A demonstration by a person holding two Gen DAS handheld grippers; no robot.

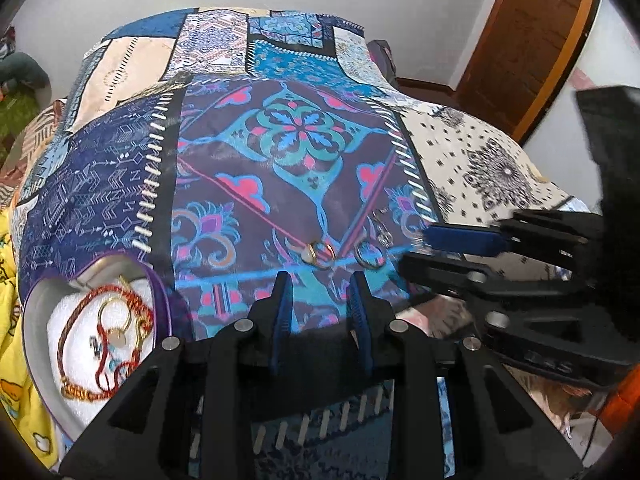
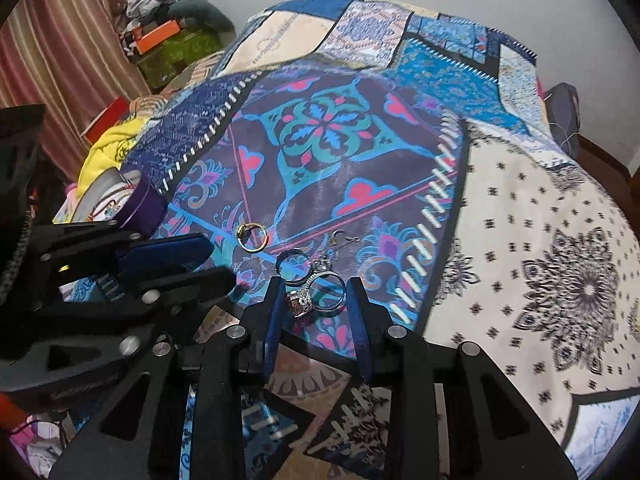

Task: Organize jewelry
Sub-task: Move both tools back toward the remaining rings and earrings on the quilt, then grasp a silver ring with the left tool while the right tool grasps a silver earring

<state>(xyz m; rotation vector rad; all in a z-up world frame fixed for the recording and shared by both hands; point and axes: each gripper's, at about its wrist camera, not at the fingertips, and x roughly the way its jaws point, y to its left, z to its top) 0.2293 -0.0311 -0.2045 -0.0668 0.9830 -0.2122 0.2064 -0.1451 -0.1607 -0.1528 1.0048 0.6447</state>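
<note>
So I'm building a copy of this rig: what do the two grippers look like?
Both look alike. The left gripper and the right gripper have matte black, angular frames with cut-out windows and round silver pins at the joints. Each ends in two narrow fingers faced with blue pads. No cables or sleeves show.

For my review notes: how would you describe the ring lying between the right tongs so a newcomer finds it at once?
Start at the patchwork bedspread and find its dark purple panel with the teal flower. Near that panel's front edge, between the blue fingertips of the right tongs, lies the silver ring. Unlike the plain band and the gold ring beyond it, it carries a large sparkling stone cluster.
</note>
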